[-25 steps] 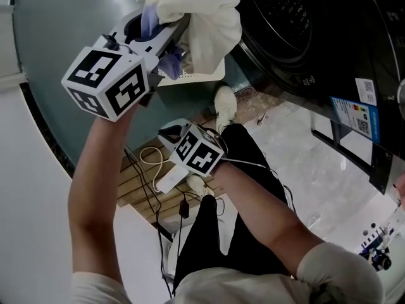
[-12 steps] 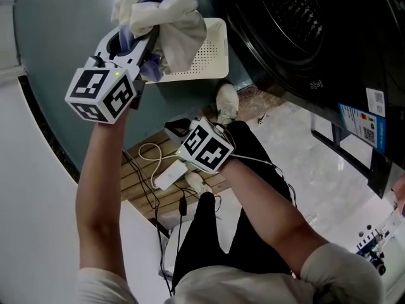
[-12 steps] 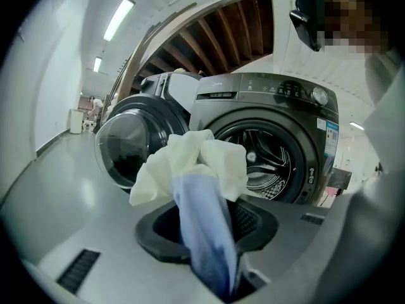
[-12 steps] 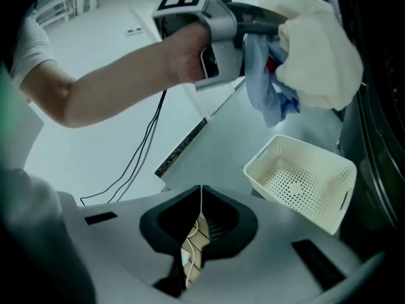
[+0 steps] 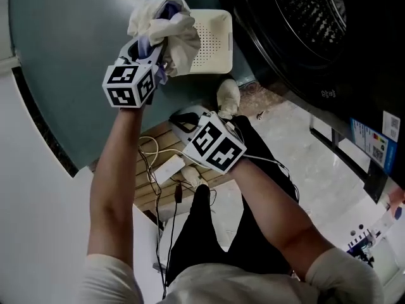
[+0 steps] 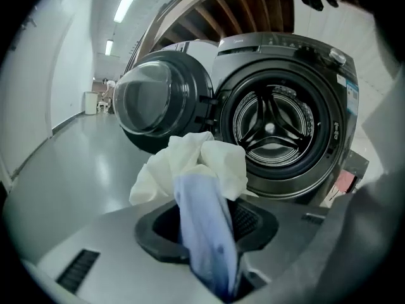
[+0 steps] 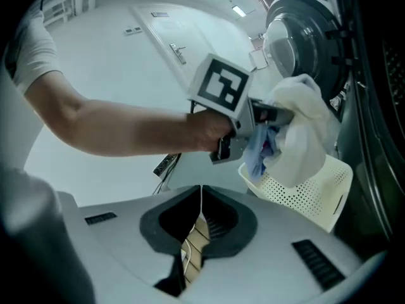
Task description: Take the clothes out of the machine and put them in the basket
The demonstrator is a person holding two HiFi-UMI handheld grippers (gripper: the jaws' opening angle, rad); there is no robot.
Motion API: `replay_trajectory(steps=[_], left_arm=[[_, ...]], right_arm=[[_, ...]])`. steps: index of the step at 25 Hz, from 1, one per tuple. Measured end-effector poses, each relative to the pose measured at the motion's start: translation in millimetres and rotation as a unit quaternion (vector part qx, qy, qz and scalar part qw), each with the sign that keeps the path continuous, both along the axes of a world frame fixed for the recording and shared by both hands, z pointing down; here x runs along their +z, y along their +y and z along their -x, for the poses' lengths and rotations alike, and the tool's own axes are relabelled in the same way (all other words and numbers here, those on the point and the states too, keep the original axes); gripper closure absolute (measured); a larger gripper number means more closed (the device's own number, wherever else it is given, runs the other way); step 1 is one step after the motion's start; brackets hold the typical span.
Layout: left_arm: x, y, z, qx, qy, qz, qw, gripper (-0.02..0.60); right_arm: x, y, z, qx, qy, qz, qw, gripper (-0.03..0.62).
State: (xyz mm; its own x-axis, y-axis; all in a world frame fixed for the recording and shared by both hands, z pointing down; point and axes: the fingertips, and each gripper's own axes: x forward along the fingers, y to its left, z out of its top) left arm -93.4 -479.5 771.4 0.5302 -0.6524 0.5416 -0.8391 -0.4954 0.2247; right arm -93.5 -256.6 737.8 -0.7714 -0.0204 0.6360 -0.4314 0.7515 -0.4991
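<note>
While the left gripper's (image 5: 154, 50) two jaws clamp one bundle of white and blue clothes (image 5: 169, 25) over the single perforated basket (image 5: 214, 42) beside one open washing machine (image 6: 278, 116), the right gripper (image 7: 195, 232) hangs lower, jaws together, empty.

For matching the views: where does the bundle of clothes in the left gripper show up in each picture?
Head view: clothes bundle top centre, just beyond the left gripper.
Left gripper view: centre, clamped between the jaws.
Right gripper view: right of centre, overlapping the basket.
Shared landmark: the washing machine, seen in all three views.
</note>
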Motion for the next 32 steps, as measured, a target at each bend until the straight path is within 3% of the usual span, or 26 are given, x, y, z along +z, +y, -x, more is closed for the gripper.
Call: replay_trajectory(steps=[13, 16, 24, 32], left_arm=[[123.8, -3.1, -9.7, -0.015, -0.068, 0.106, 0.9919, 0.441], [140.2, -1.4, -3.6, -0.021, -0.081, 0.129, 0.9881, 0.385], [137.9, 7.3, 8.2, -0.030, -0.084, 0.132, 0.9872, 0.377], [96.2, 21.6, 15.7, -0.038, -0.065, 0.113, 0.9907, 0.384]], right_arm=[[-3.5, -37.6, -25.5, 0.004, 0.006, -0.006, 1.000, 0.585], [-4.8, -43.3, -26.8, 0.005, 0.003, -0.010, 1.000, 0.585], [-8.8, -46.5, -22.6, 0.004, 0.001, -0.018, 1.000, 0.585], [-11.5, -39.6, -13.5, 0.009, 0.003, -0.035, 0.999, 0.585]])
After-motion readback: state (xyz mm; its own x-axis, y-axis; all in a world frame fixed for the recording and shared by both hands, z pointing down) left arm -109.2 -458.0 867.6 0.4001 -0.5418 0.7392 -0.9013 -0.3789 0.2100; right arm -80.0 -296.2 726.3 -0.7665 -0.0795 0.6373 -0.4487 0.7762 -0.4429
